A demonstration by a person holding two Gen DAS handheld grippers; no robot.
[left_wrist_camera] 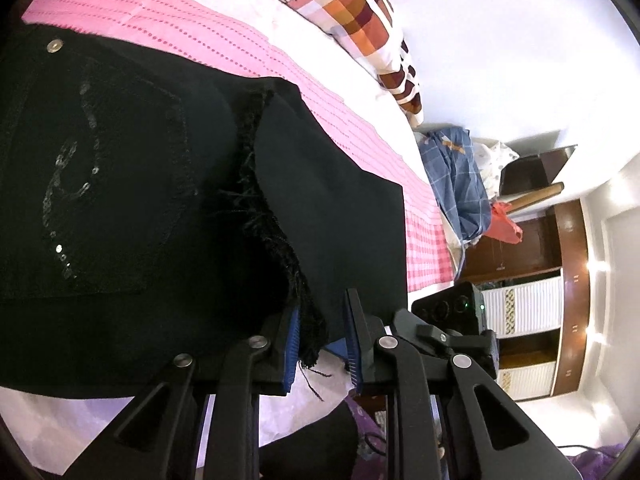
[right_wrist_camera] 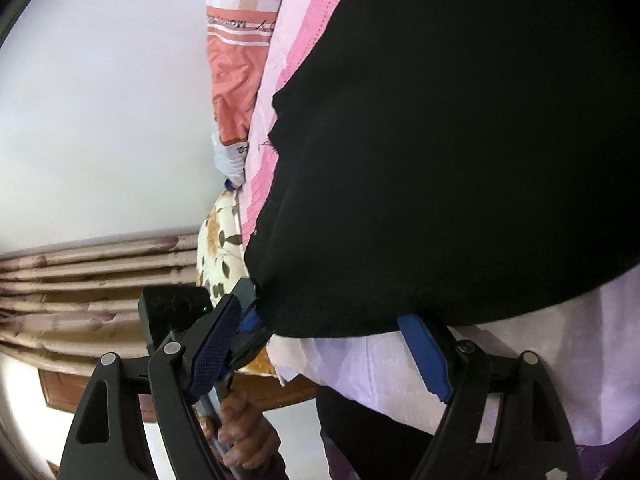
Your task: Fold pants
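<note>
Pants black, folded on pink bedsheet; L tool gapped around frayed hem; R tool released.

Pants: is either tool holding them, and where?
Right tool open, holding nothing. Left tool has the frayed hem between its pads; a clamp cannot be told.

Bedroom, bed (pillow), wardrobe

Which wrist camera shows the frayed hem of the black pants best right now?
The left wrist view: the frayed hem of the black pants runs down to the open left gripper. The right wrist view shows only plain black cloth, no fraying.
</note>
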